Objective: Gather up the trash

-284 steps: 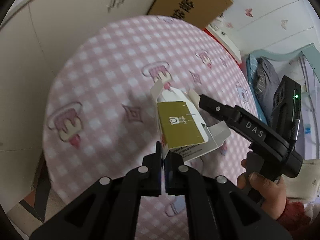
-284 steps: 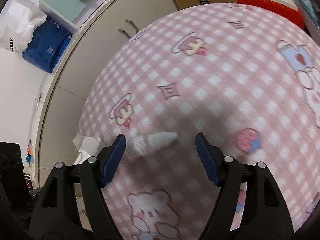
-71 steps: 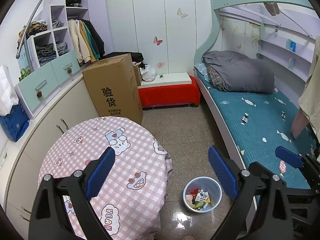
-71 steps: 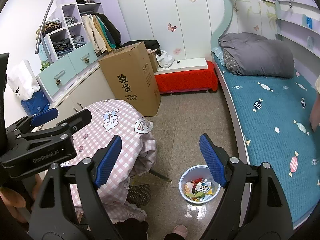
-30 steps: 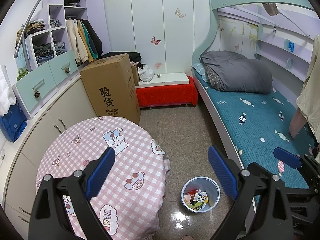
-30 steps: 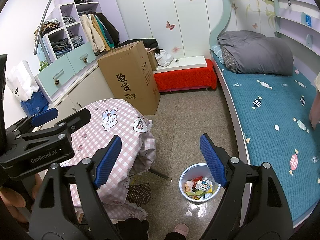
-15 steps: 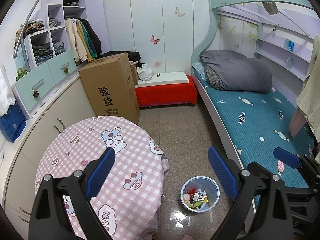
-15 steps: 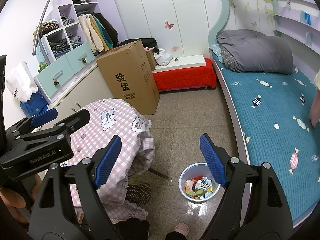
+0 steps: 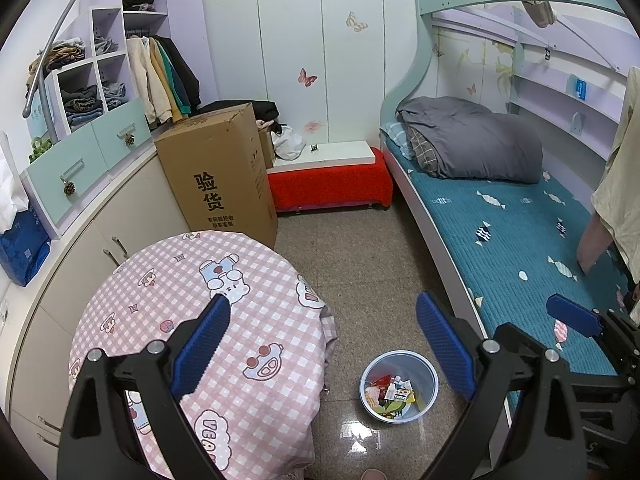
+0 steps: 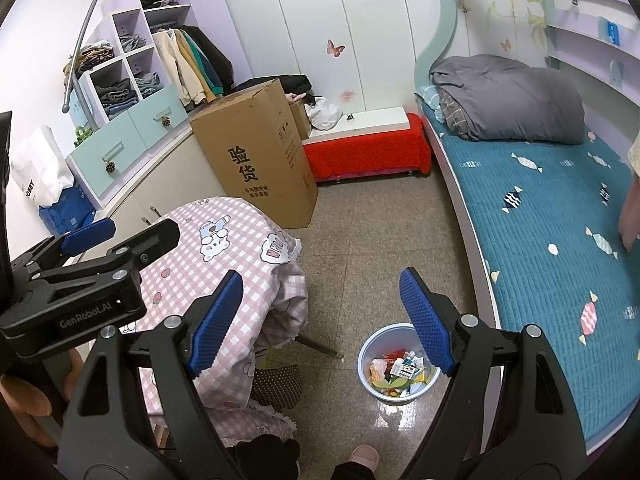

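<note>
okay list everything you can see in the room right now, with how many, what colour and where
bin: one, pale blue, on floor by bed, trash inside
table: one, pink checked cloth, left
cardboard box: one, brown, behind table
bench: one, red with white top, far wall
bed: one, teal cover, right
duvet: one, grey, on bed
slipper: one, pink, bottom edge
left gripper: open, blue pads
right gripper: open, blue pads

Readable: "验货" in large black characters on the cardboard box, smaller lines under it too small to make out. "GenRobot.AI" on the left gripper body, "VEAM" on the pink checked tablecloth, partial "OBBY" on the white bag.
</note>
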The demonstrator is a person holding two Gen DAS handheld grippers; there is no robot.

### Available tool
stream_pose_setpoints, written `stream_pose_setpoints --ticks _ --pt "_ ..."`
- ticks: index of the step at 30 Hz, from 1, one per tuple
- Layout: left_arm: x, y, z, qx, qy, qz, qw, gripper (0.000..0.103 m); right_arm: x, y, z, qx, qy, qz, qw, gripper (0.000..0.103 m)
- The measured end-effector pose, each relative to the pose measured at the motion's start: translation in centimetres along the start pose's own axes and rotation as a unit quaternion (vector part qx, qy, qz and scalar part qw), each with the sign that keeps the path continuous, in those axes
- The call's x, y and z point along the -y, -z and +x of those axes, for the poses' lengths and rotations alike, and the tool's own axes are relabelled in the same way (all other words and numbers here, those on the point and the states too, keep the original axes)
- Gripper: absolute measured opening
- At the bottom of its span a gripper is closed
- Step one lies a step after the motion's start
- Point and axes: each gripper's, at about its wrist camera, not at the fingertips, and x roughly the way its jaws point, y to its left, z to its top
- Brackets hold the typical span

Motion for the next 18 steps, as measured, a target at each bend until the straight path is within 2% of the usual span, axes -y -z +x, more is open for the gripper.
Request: stream_pose_setpoints --ticks 18 --pt "-0.09 -0.03 0.1 -0.001 0.001 0.0 1.0 0.092 0.47 0.46 0.39 -0.004 0.001 0.006 1.0 0.08"
